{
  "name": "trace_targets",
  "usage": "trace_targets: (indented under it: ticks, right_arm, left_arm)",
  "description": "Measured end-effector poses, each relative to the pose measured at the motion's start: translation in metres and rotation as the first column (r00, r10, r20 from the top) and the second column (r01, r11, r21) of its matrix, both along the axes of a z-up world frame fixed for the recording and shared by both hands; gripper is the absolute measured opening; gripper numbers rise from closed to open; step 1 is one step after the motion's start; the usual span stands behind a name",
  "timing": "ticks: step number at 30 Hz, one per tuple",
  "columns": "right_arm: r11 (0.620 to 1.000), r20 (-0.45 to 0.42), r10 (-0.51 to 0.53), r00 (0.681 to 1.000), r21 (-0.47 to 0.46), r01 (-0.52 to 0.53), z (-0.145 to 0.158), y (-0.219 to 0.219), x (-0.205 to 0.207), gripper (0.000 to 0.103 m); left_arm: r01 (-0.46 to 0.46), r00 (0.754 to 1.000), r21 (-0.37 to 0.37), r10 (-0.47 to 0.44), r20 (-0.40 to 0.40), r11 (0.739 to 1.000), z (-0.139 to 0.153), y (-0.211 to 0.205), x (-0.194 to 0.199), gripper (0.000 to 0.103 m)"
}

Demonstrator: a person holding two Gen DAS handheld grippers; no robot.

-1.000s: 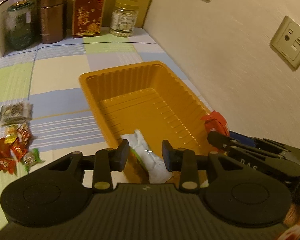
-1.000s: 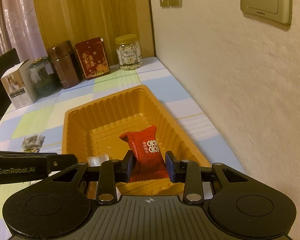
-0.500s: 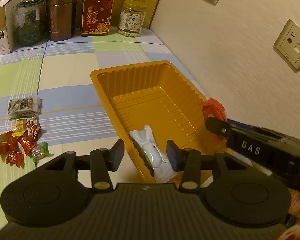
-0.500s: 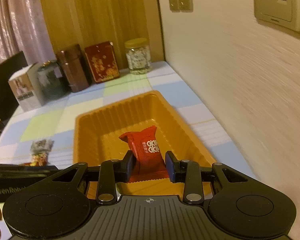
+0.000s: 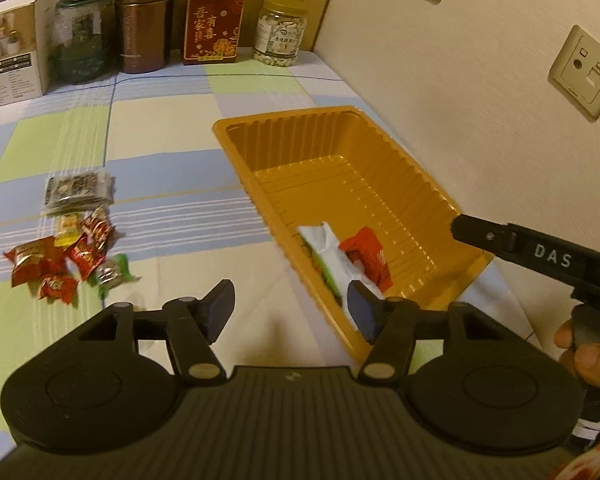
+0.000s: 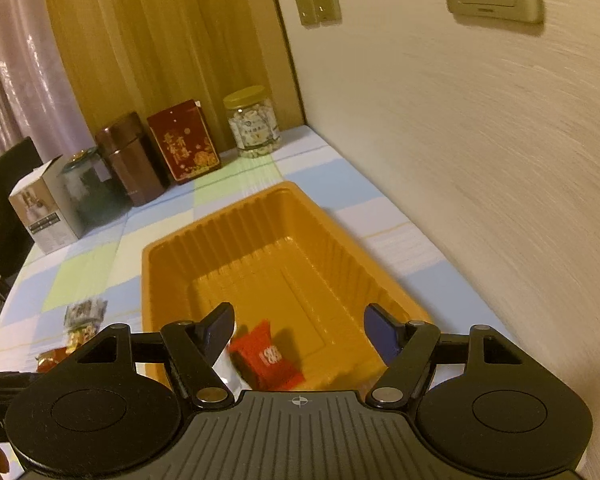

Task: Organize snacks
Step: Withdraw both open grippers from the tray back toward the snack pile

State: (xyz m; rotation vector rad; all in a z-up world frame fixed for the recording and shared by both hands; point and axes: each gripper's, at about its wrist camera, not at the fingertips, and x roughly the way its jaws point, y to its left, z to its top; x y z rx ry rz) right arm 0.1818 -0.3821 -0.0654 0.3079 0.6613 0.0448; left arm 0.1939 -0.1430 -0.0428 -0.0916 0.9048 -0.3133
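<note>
Right hand-held gripper (image 6: 299, 330) tilted down over tray (image 6: 172, 256) — jaws opening, empty

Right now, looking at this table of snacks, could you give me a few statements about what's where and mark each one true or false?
1. The red packet lies inside the orange tray. True.
2. The right gripper is clamped on the red packet. False: its jaws are opening, and the packet lies loose below them.
3. A white packet lies in the tray beside the red one. True.
4. The pile of candies is in the tray. False: it sits on the checked tablecloth, left of the tray.
5. The left gripper holds a candy. False: its opening jaws hold nothing.
</note>
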Motion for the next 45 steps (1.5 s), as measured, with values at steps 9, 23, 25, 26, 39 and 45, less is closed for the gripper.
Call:
trace_targets:
  ticks: [9,23,25,26,39,45]
  right_arm:
    - [1.000,-0.008,0.014,1.000,-0.009,-0.014,0.014,0.017,-0.042,0.072]
    - [0.997,0.027,0.082,0.996,-0.016,-0.082,0.040,0.057,-0.097,0.072]
    - [0.995,0.027,0.096,0.995,-0.021,-0.095,0.040,0.065,-0.102,0.072]
    - [0.994,0.027,0.103,0.994,-0.023,-0.102,0.041,0.069,-0.104,0.072]
    - [0.985,0.035,0.169,0.985,-0.035,-0.168,0.043,0.104,-0.113,0.072]
    - [0.981,0.039,0.187,0.981,-0.048,-0.186,0.043,0.114,-0.110,0.072]
  left_arm:
    - [-0.021,0.999,0.013,0.021,0.026,1.000,0.014,0.016,-0.033,0.070]
    - [-0.076,0.995,0.059,0.071,0.075,0.995,0.033,0.069,-0.101,0.079]
    - [-0.093,0.993,0.067,0.087,0.082,0.993,0.034,0.081,-0.110,0.079]
    - [-0.100,0.992,0.071,0.094,0.085,0.992,0.035,0.086,-0.114,0.080]
    - [-0.201,0.975,0.101,0.189,0.113,0.974,0.041,0.141,-0.134,0.080]
    - [-0.219,0.971,0.113,0.204,0.127,0.969,0.042,0.151,-0.131,0.080]
